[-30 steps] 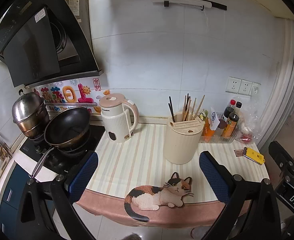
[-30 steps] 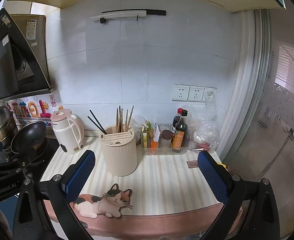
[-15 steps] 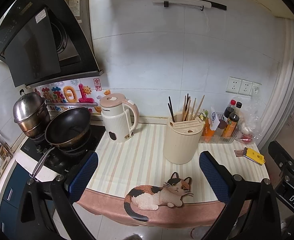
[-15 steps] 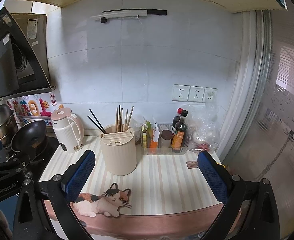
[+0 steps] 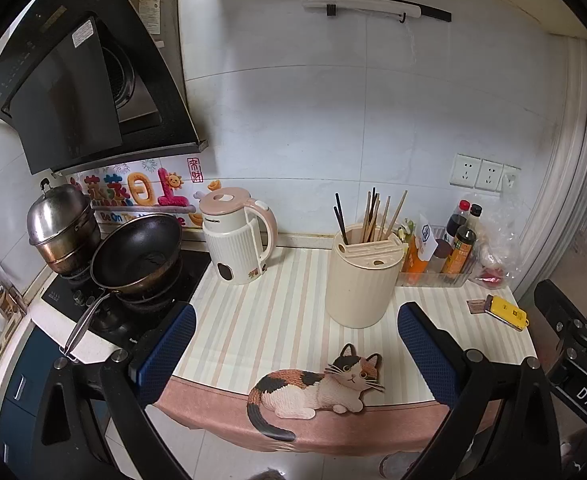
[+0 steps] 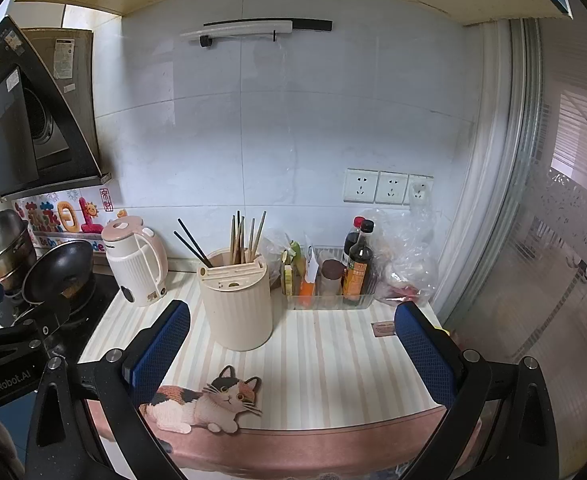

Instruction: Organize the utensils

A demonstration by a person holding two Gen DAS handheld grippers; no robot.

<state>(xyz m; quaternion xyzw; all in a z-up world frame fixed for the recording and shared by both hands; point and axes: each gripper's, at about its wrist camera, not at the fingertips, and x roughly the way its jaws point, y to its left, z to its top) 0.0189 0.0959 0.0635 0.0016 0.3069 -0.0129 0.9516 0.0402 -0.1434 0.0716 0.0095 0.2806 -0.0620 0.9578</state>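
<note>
Toward the far middle of the striped bench [image 5: 261, 320] stands a cream ribbed plastic utensil holder [image 5: 363, 280], wooden and black chopsticks [image 5: 377, 216] upright inside. Left sits a cream ribbed kettle [image 5: 235, 236]; right, a clear tray of bottles [image 5: 449, 264]. Both the left hand-held gripper [image 5: 293, 354] and right hand-held gripper [image 6: 293, 354] hang released, empty, over the near edge.

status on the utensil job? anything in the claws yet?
Done: chopsticks already stand in the cream holder, wooden ones bunched together, two black ones leaning apart to the left. In hand: nothing; the left claw and right claw are both open and empty, short of the holder. Left: any actual sorting; no utensil lies loose on the striped mat.
</note>
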